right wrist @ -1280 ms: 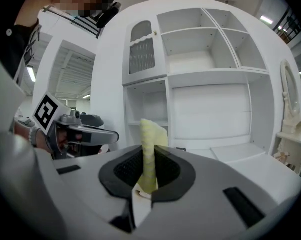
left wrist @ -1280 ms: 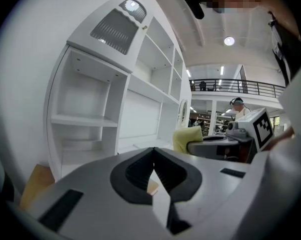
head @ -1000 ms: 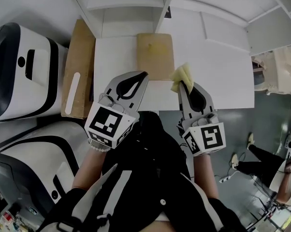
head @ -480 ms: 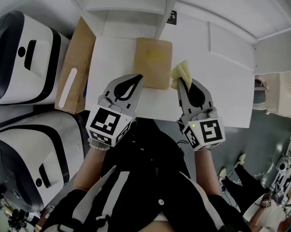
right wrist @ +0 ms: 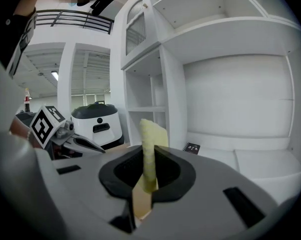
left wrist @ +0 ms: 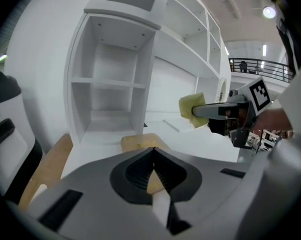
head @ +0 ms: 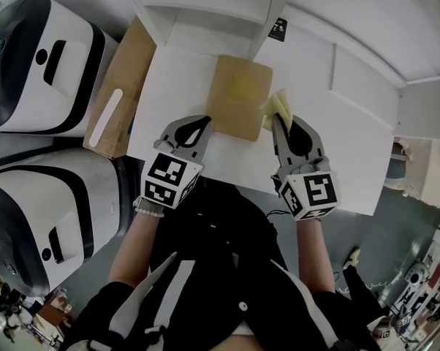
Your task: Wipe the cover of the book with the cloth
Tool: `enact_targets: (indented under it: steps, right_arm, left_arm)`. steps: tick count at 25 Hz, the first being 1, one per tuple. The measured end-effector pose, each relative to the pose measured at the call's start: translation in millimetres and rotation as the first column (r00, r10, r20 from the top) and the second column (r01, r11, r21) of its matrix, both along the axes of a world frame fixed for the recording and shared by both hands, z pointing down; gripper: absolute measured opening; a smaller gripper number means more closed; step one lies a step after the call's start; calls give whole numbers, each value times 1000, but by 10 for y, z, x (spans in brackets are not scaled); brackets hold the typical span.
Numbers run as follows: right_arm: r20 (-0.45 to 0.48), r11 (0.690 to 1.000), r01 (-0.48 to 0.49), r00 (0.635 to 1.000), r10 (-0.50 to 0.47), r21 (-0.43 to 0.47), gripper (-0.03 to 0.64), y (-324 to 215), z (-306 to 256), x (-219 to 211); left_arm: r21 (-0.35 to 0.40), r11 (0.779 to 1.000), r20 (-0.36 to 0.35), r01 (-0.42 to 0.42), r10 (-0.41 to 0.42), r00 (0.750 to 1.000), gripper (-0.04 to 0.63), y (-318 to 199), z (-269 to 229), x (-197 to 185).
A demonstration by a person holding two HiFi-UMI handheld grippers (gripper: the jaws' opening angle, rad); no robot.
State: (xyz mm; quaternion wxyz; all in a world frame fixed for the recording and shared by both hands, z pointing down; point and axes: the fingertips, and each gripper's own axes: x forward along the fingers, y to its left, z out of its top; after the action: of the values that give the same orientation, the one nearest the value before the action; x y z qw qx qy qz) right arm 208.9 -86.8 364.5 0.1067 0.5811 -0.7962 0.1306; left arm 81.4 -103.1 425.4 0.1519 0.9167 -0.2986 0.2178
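Observation:
A tan book (head: 238,107) lies flat on the white table (head: 337,159), in front of the shelf unit. My left gripper (head: 206,121) is shut with nothing in it, its tip at the book's near left corner; the left gripper view shows the book (left wrist: 139,142) just beyond the closed jaws. My right gripper (head: 278,120) is shut on a folded yellow cloth (head: 279,107), which hangs at the book's right edge. The cloth (right wrist: 151,139) stands up between the jaws in the right gripper view. I cannot tell whether the cloth touches the cover.
A cardboard box (head: 115,101) lies left of the table. Two white and black machines (head: 37,64) stand further left. A white shelf unit (head: 205,9) rises behind the book. A small black card (head: 278,29) lies at the back.
Both grippers have moved forward and down toward the book. The left tip has reached its near left corner; the right, still holding the cloth, has come to its right edge.

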Motion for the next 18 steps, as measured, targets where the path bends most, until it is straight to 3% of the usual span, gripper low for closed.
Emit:
enact_targets:
  steps: [9,18]
  right_arm:
    - [-102,998,49,993,-53,-34,37,-292,288,199]
    - [-237,991,118,963,-131,-71,37,-717,607,311]
  left_arm:
    - [-154,982,62,110,-102,993,31,-118,512,-85]
    - [-290,936,67,199,-187,980,109,-196,844,-126]
